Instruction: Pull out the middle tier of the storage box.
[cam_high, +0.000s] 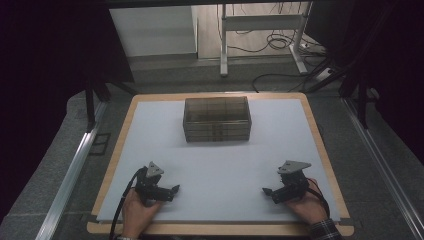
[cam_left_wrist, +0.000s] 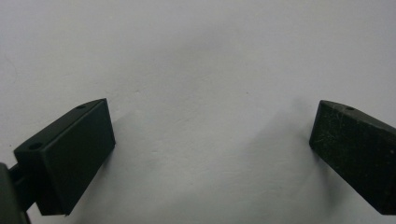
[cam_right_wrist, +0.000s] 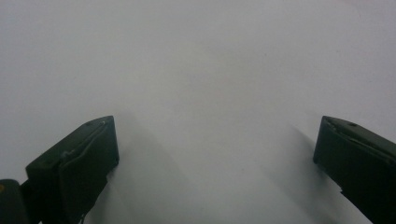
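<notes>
A translucent brown plastic box (cam_high: 217, 119) with a closed lid stands at the far middle of the white table top (cam_high: 220, 160). My left gripper (cam_high: 175, 189) rests near the front left of the table in a hand, tips pointing right. My right gripper (cam_high: 266, 191) rests near the front right in the other hand, tips pointing left. Both are far from the box. In the left gripper view the left gripper (cam_left_wrist: 212, 128) has its jaws wide apart over bare white surface. In the right gripper view the right gripper (cam_right_wrist: 217, 140) is likewise open, with nothing between its jaws.
The white sheet lies on a wooden board (cam_high: 118, 150) whose edges show all round. Grey floor, metal rails (cam_high: 70, 175) and dark curtains flank the table. A desk frame (cam_high: 260, 35) and cables (cam_high: 280, 45) stand beyond the far edge.
</notes>
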